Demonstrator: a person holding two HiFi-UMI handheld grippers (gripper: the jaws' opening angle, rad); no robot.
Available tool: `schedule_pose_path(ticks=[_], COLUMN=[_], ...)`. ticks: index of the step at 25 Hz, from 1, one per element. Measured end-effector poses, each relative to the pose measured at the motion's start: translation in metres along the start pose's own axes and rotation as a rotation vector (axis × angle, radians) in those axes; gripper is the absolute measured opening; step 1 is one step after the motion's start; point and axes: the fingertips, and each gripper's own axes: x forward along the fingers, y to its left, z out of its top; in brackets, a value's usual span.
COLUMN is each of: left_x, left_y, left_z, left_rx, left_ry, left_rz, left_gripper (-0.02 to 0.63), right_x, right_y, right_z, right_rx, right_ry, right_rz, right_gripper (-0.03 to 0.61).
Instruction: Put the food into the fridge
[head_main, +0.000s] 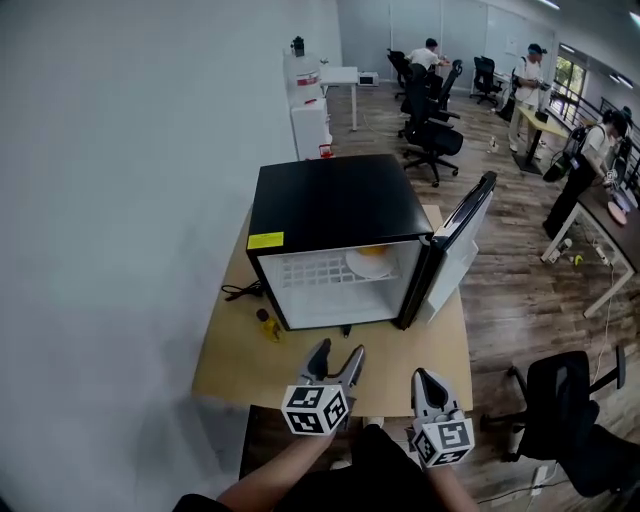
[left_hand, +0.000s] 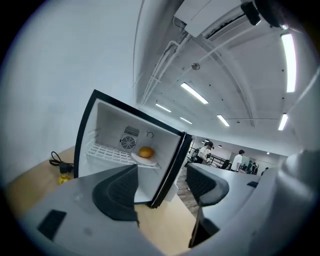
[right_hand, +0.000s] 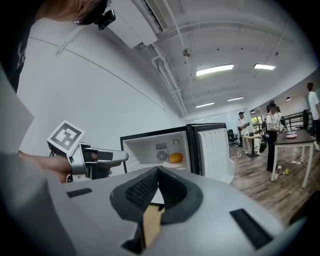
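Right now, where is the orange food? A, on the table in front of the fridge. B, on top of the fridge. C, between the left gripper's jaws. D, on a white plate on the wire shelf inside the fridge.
D: the orange food sits on a white plate that rests on the wire shelf inside the fridge, whose door stands open.

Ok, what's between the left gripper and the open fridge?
Only bare table; in the head view nothing stands between the left gripper and the fridge. A small yellow thing lies off to the left.
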Motion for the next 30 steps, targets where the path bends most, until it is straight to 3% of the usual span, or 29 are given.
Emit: schedule_pose_path(ticks=[2,5,8,11,18,25,30], left_x=[-0.031,-0.075,-0.111,-0.14,-0.173,-0.185,-0.195], left_y=[-0.008,-0.02,-0.034,-0.052,-0.06,-0.088,-0.12], left_z=[0.0,-0.004,-0.014,-0.031,-0.067,-0.066,-0.069], left_rx=[0.007,0.017,0.034,0.06,0.06,0.131,0.139], left_ry=[-0.037,-0.074,-0.075,-0.062,-0.041,-0.053,-0.058], left_rz=[-0.002,-0.024,-0.039,-0.068,-0.031,-0.015,0.031], left_gripper=[0.176,0.076,0.031,0.023,0.023,0.02,0.02], right_x=[-0.017,-0.044,-0.068,-0.087,-0.112,-0.135,-0.163], right_y=[0.013,0.033,0.048,0.058,0.069,0.072,0.064], right_z=[-0.005,-0.011,-0.007,-0.006,-0.014,-0.008,-0.005], right_rx=[-0.007,-0.023,-0.054,-0.089,-0.122,-0.156,-0.165], right_ry=[0.012,0.02,0.013,0.005,0.011,-0.017,0.015], right_rz=[0.0,-0.001,-0.001,-0.005,-0.017,0.027,0.086], right_gripper=[0.06,0.06,0.06,0.06,0.06,0.06,0.06])
